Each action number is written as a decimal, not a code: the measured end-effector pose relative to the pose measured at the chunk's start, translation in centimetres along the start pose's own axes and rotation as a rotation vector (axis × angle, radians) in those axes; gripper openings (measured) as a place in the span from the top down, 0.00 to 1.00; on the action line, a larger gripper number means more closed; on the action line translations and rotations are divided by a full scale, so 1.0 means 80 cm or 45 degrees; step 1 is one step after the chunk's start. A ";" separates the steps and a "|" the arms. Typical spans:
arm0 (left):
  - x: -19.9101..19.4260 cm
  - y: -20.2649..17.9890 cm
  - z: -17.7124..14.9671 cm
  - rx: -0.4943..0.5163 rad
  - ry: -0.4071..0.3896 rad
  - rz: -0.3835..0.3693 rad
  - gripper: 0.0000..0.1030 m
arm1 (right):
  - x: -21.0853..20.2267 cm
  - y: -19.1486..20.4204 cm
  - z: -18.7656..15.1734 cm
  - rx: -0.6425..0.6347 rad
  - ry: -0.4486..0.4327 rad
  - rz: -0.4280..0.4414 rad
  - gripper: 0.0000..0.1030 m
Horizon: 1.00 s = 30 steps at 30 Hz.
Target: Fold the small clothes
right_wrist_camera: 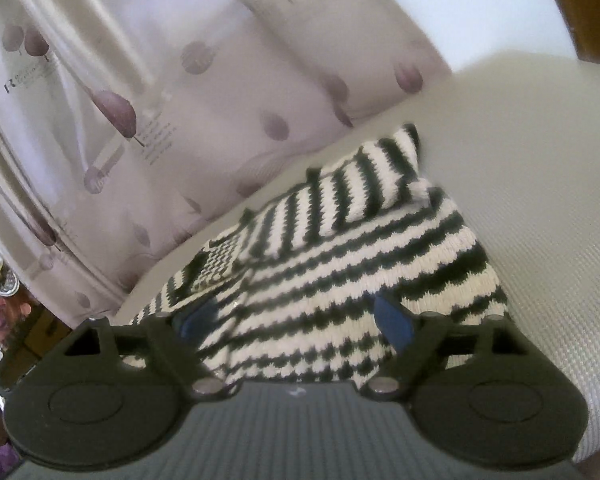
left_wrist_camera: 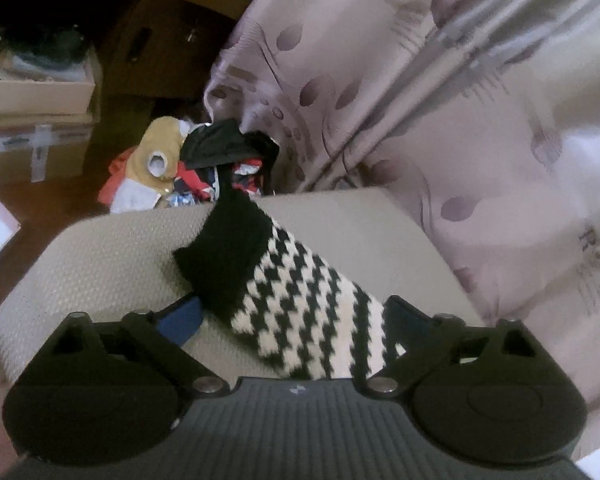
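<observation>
A small black-and-white houndstooth knit garment (left_wrist_camera: 308, 304) with a black cuff (left_wrist_camera: 228, 252) lies on a beige textured cushion (left_wrist_camera: 100, 264). My left gripper (left_wrist_camera: 292, 320) stands open over it, and the sleeve runs between its blue pads (left_wrist_camera: 180, 320). In the right wrist view the same knit garment (right_wrist_camera: 340, 264) lies partly folded, one flap turned over its body, on the cushion (right_wrist_camera: 540, 200). My right gripper (right_wrist_camera: 296, 320) is open just above the cloth, its blue pads (right_wrist_camera: 392, 320) set wide on either side.
A pale curtain (left_wrist_camera: 440, 100) with purple leaf prints hangs right behind the cushion's far edge. Beyond the cushion a heap of mixed clothes (left_wrist_camera: 204, 168) lies on the dark floor. Cardboard boxes (left_wrist_camera: 40, 120) stand at the far left.
</observation>
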State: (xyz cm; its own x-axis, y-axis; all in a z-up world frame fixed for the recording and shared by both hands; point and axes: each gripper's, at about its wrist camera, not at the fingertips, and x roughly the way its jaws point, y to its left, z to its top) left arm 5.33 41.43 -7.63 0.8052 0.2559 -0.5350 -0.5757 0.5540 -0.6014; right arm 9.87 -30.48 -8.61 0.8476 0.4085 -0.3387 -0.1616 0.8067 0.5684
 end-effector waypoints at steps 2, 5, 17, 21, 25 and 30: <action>0.005 0.001 0.002 0.005 -0.008 0.017 0.32 | 0.001 0.003 0.000 0.002 0.000 0.003 0.17; 0.027 0.014 0.007 -0.029 0.061 0.026 0.92 | -0.004 0.001 0.000 0.007 -0.012 0.004 0.17; -0.018 -0.250 -0.003 0.211 -0.031 -0.379 0.94 | -0.023 -0.017 0.009 0.080 -0.093 0.055 0.17; -0.036 -0.382 -0.062 0.325 0.049 -0.599 0.94 | -0.033 -0.036 0.008 0.119 -0.117 0.064 0.17; -0.039 -0.489 -0.156 0.473 0.176 -0.762 0.94 | -0.045 -0.063 0.012 0.190 -0.143 0.079 0.17; -0.014 -0.572 -0.298 0.666 0.361 -0.876 0.94 | -0.053 -0.095 0.012 0.245 -0.152 0.075 0.17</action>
State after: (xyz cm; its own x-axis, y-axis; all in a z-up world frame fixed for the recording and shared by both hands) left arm 27.38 -3.10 6.33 0.8418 -0.4309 -0.3249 0.2133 0.8187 -0.5331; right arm 7.99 -38.72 -10.80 0.8950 0.3902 -0.2161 -0.1233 0.6820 0.7209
